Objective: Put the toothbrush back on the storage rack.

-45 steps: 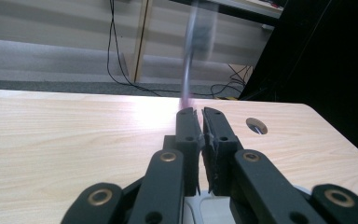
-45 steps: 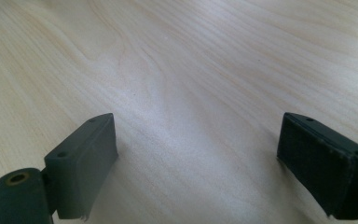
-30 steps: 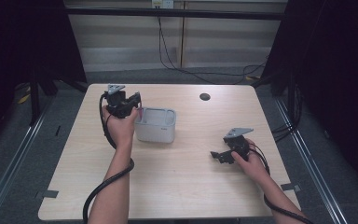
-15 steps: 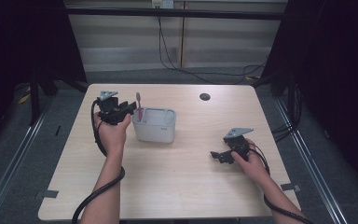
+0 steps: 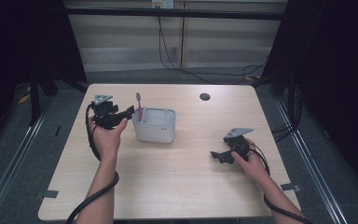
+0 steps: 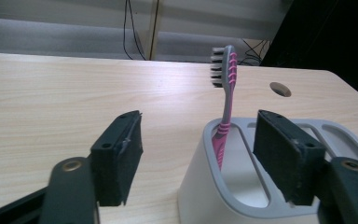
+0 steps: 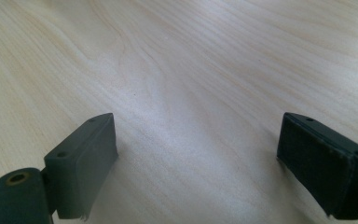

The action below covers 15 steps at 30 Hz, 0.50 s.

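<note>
Upright in the white holder (image 5: pixel 154 125) toward the table's (image 5: pixel 177 186) far-left corner stood the pink toothbrush (image 6: pixel 225 100), leaning slightly; my left gripper (image 5: pixel 129 111) gaped just beside it, my right gripper (image 5: pixel 213 154) spread, empty, near the right edge.

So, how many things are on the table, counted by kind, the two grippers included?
Toothbrush, pink and grey: 1
Holder, white, with compartments: 1
Grippers, left gripper and right gripper, both open: 2
Total: 4
</note>
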Motion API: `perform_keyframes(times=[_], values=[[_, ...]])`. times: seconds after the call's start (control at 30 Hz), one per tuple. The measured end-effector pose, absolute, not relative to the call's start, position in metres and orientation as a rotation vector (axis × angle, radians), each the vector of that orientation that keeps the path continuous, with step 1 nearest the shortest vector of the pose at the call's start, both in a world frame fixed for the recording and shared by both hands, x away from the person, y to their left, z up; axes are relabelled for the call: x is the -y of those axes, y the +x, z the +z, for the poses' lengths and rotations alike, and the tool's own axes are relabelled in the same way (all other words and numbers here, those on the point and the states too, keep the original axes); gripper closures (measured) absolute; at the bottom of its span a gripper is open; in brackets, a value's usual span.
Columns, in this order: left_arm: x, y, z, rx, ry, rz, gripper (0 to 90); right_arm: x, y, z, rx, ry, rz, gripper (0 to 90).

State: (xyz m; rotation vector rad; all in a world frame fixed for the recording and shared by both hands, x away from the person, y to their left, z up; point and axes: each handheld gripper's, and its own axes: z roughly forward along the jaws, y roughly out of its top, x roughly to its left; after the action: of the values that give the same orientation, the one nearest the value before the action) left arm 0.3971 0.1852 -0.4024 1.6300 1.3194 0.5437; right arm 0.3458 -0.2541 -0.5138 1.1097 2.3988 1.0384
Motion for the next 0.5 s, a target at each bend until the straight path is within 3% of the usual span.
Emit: perform_keyframes(times=[0.5], values=[[-0.196,0.389,-0.413,-1.31,1.648,0.527,19.2,0.254,0.346,-0.514,-2.4,1.109,1.039,11.2]])
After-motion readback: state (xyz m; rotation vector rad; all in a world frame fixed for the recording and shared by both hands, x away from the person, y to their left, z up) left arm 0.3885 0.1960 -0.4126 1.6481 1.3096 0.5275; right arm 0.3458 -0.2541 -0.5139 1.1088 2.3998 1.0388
